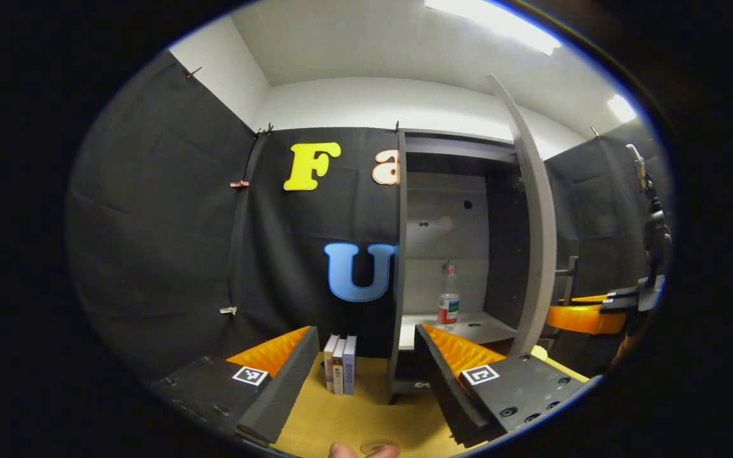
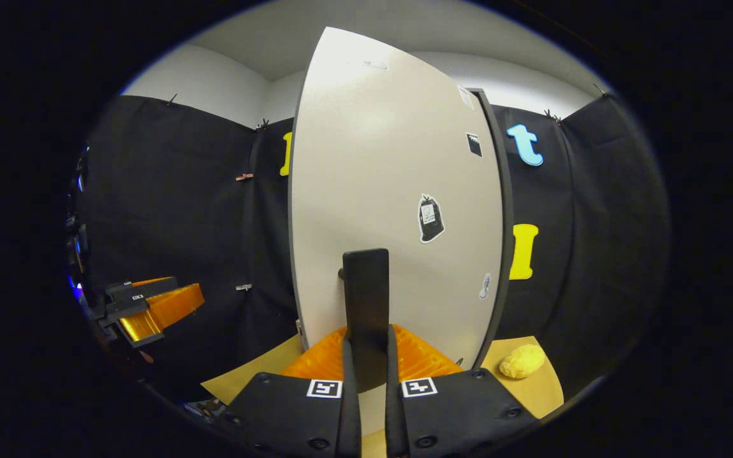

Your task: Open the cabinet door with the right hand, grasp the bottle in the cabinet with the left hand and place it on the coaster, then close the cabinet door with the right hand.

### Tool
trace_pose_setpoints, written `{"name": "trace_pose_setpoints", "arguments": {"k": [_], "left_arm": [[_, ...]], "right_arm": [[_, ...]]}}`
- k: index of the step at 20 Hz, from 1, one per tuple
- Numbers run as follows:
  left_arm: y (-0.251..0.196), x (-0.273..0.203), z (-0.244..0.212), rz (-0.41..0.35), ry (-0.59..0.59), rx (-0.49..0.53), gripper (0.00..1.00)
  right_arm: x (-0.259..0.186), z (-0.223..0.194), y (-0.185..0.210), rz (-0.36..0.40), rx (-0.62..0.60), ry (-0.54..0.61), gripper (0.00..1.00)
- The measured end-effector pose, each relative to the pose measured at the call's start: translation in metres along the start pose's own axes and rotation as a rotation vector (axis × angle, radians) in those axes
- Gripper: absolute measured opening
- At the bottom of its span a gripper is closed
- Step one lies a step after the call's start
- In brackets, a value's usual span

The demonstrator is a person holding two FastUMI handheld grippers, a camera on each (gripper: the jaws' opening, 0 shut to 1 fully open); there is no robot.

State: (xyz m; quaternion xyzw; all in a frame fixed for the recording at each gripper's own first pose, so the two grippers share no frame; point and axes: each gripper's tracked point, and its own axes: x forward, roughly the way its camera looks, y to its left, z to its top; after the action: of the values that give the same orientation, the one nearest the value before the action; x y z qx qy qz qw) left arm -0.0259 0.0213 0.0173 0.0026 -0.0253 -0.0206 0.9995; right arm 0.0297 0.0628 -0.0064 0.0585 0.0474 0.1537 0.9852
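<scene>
- your left gripper [image 1: 366,356] has its fingers spread, with an open path over the table [image 1: 354,413] toward the cabinet [image 1: 446,242].
- the door [image 1: 535,222] stands swung out on the right, leaving the opening free.
- only the bottle [image 1: 448,304] stands on the shelf [image 1: 468,327], room on both sides.
- the books [image 1: 340,364] stand upright left of the cabinet wall.
- your right gripper [image 2: 366,356] clamps the handle [image 2: 366,305], the door face blocking straight ahead.
</scene>
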Motion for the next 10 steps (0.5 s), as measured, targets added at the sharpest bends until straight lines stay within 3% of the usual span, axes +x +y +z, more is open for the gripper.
{"name": "trace_pose_setpoints", "arguments": {"k": [10], "left_arm": [[-0.045,0.012,-0.007,-0.082,0.019,0.001,0.95]], "right_arm": [[-0.087,-0.007,-0.093,-0.194,-0.056,-0.024,0.22]]}}
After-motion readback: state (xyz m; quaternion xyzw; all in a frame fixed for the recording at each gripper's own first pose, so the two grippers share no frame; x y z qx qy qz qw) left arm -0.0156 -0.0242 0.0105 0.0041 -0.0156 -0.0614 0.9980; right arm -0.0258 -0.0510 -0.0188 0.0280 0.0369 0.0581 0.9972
